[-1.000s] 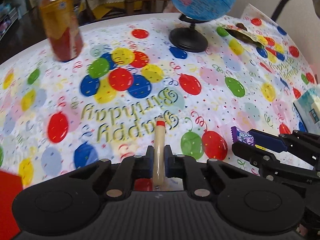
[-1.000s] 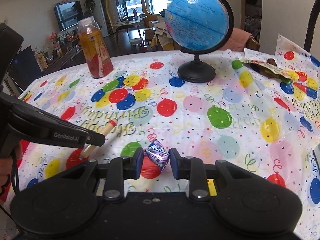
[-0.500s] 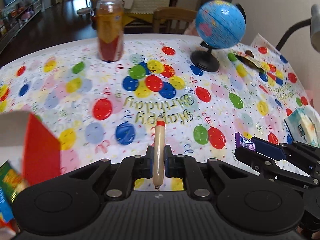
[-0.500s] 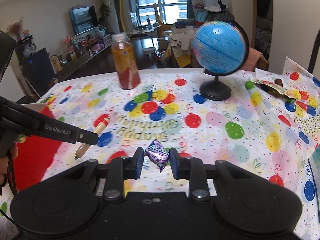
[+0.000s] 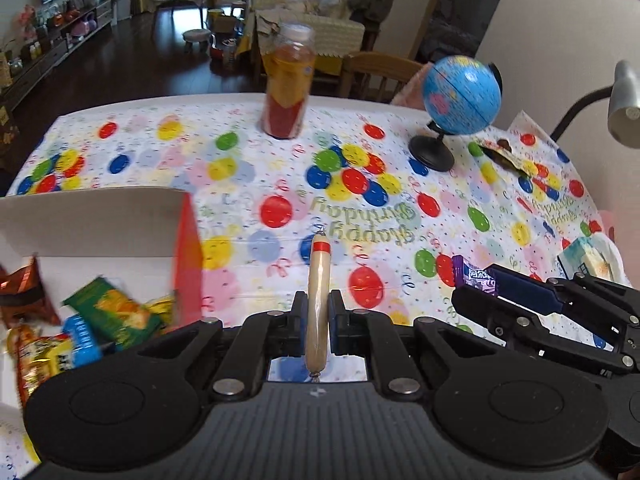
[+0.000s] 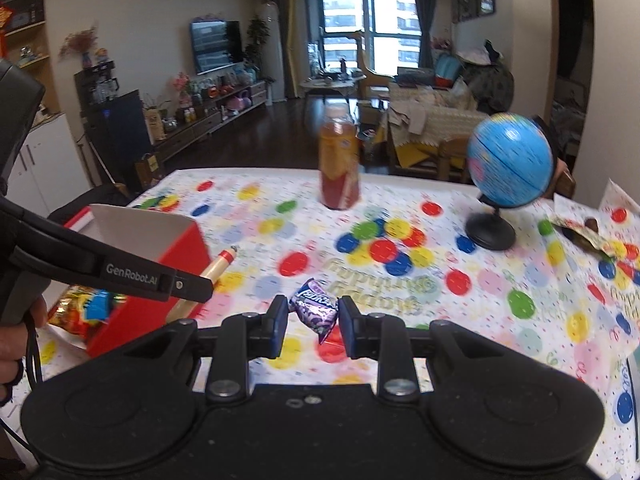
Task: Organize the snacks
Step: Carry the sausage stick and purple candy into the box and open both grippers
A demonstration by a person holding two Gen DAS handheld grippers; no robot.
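Observation:
My left gripper [image 5: 317,318] is shut on a pale sausage stick [image 5: 318,280] with a red band near its tip, held above the balloon-print tablecloth. My right gripper [image 6: 313,322] is shut on a purple candy wrapper [image 6: 316,308], also lifted off the table. From the left wrist view the right gripper [image 5: 474,286] shows at the right with the purple candy wrapper [image 5: 474,276] in it. A red box [image 6: 160,272] with a white inside stands at the left and holds several snack packets [image 5: 92,320]. The left gripper [image 6: 192,284] with the sausage stick [image 6: 220,266] hangs beside that box.
A bottle of orange-red drink [image 5: 286,88] stands at the far side of the table. A blue globe [image 5: 460,96] on a black stand is at the far right, with a dark wrapper [image 5: 502,156] beside it. A tissue pack [image 5: 592,256] lies at the right edge. A lamp [image 5: 622,108] leans in.
Both grippers have risen and drawn back with their snacks. The red box with its packets has come into view at the left.

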